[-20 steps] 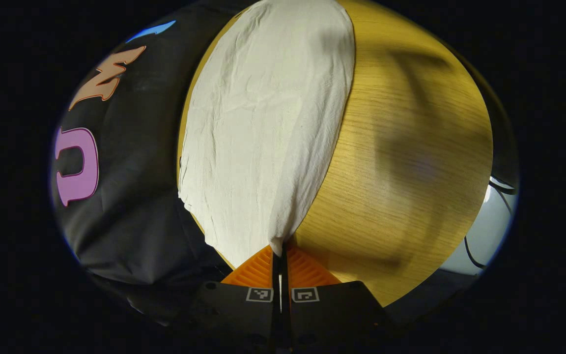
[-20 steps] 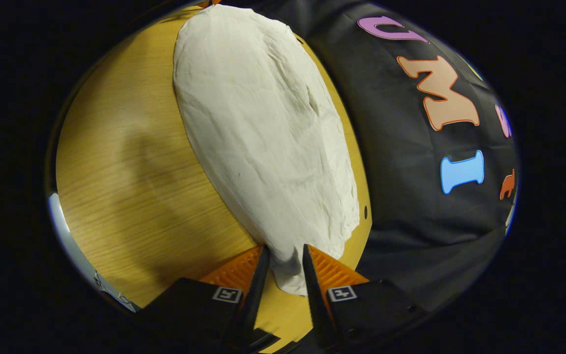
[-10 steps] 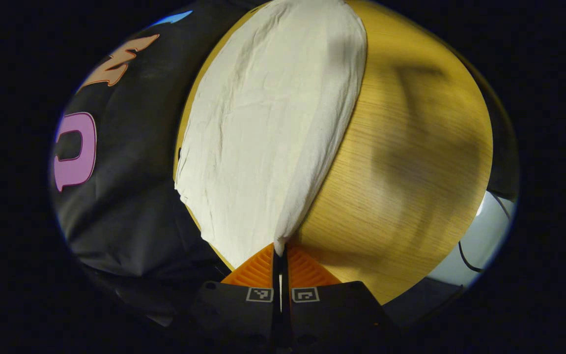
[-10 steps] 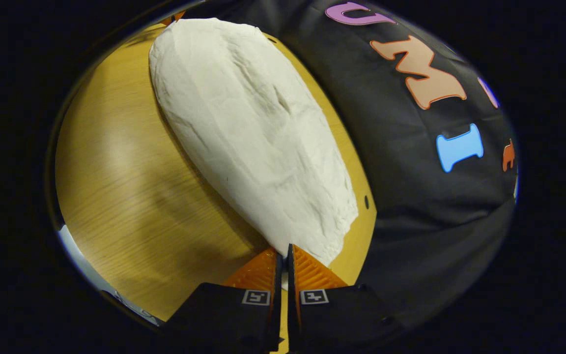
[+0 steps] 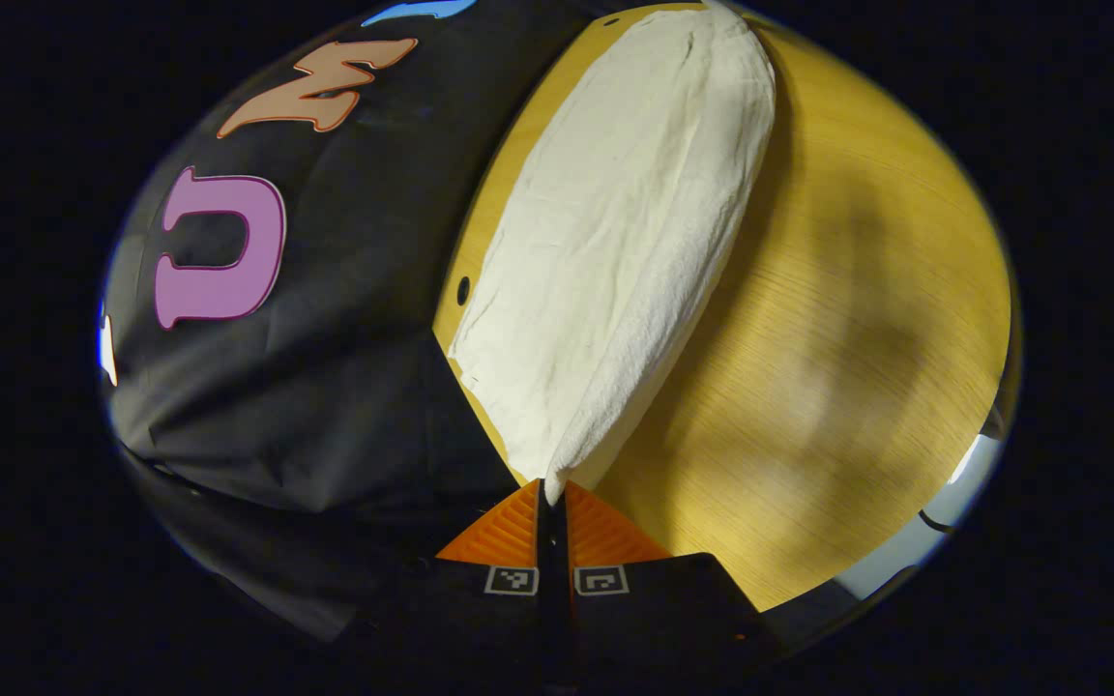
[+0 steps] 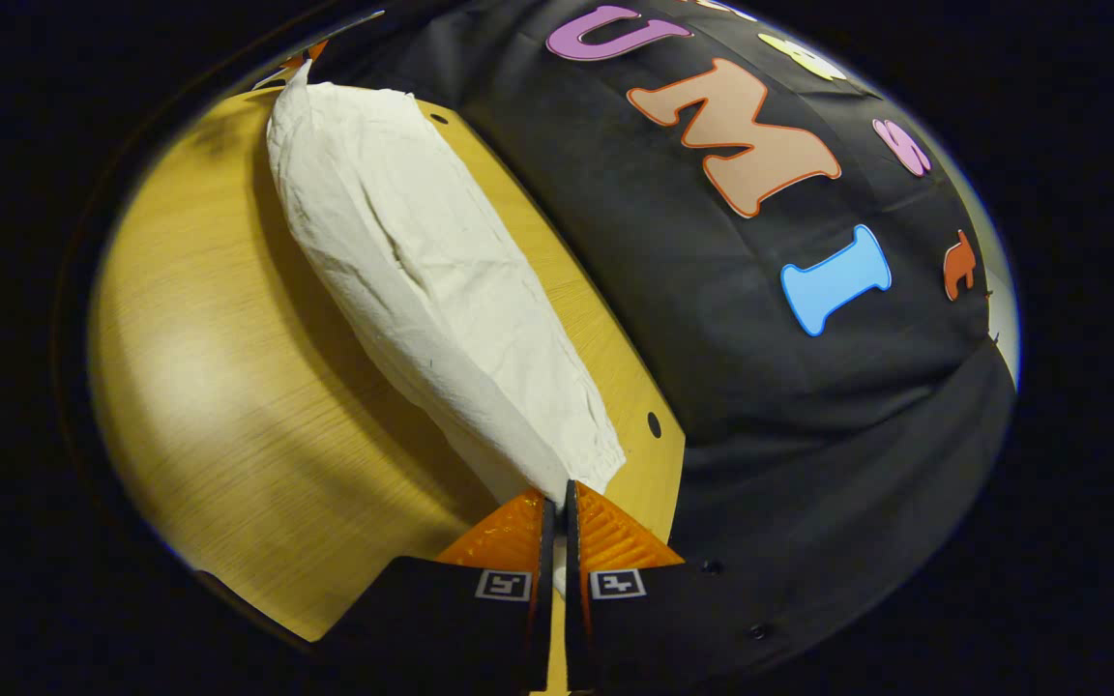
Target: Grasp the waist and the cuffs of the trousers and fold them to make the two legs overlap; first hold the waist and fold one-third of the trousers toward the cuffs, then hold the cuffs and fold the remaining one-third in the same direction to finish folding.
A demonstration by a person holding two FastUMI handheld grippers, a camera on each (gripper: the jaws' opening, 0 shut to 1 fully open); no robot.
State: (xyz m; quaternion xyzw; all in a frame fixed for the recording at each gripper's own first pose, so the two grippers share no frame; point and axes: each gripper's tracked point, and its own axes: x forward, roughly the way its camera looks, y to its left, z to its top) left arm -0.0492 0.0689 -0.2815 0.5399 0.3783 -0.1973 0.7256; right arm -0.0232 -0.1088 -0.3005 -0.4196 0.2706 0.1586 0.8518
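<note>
- Right now my left gripper (image 5: 552, 493) is clamped tight on one end of the white trousers (image 5: 625, 242), and the cloth rises straight out from between its fingers.
- My right gripper (image 6: 557, 498) is pinched on the opposite end of the trousers (image 6: 422, 280), a corner of fabric caught between its closed fingers.
- Between the two ends, the garment runs as one long, narrow band, so its long axis points from each gripper toward the other; neither hand is nearer, each holds its own end.
- Its near edge looks lifted off the wooden table (image 5: 837, 319) along my grip line, while the far edge lies near the table's back rim, beside the black cloth wall (image 6: 808, 406).
- I cannot tell which end is waist and which is cuffs.
- Judging by the shape, carrying this raised edge over toward the wall side would lay one leg on the other.
- Material: thin, crinkled, matte woven cloth, limp, sagging between the grips; the table is smooth wood grain with a glare patch.
</note>
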